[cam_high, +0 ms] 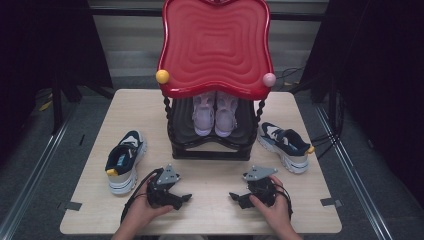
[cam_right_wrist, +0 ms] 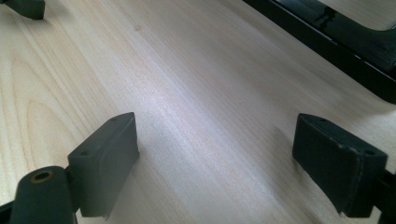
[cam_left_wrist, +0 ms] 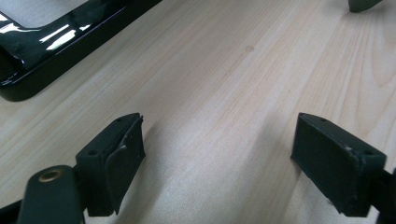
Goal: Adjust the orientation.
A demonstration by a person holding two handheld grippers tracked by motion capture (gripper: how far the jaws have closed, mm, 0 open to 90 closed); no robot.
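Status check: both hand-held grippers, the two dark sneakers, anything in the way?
Left hand-held gripper and right hand-held gripper open, empty, resting on table. Left sneaker and right sneaker untouched beside rack. Nothing between.

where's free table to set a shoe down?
Bare wood between the left tool and right tool, in front of the black rack. The front corners are bare too. Crowded beside the rack: left shoe, right shoe. Lower shelf holds a pink pair.

Both tools, left (cam_high: 186, 198) and right (cam_high: 233, 196), rest on the tabletop (cam_high: 210, 172), tips facing. Navy sneakers (cam_high: 125, 161) (cam_high: 285, 145) flank the black stand (cam_high: 210, 145) holding a pink pair (cam_high: 215, 114).
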